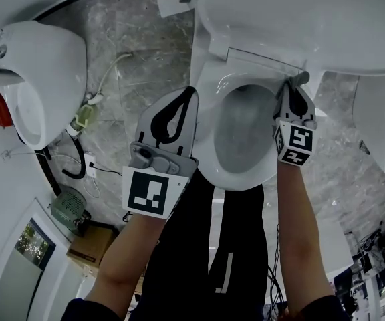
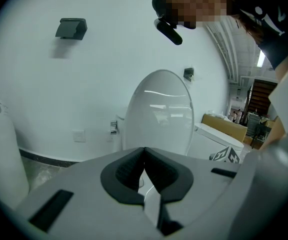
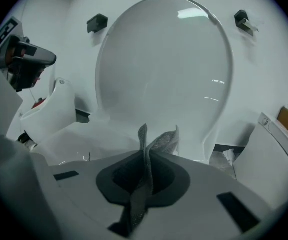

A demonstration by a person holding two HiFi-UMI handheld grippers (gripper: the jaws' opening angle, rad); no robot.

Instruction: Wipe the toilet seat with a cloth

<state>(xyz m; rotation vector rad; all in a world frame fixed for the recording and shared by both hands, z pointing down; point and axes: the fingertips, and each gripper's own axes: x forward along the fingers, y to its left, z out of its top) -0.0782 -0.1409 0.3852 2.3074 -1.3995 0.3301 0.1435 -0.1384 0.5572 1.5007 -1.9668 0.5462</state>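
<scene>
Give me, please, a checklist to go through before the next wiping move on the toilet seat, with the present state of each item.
1. Cloth gripped: the right hand-held gripper is shut on it. Ok.
2. Lid raised, away from the toilet seat. Ok.
3. Right hand-held gripper placed at the seat: it is at the right rear rim. Ok.
4. Cloth really touching the seat: cannot tell.
5. Left hand-held gripper out of the wiping path: shut, empty, over the seat's left edge, the opposite side. Ok for now.
</scene>
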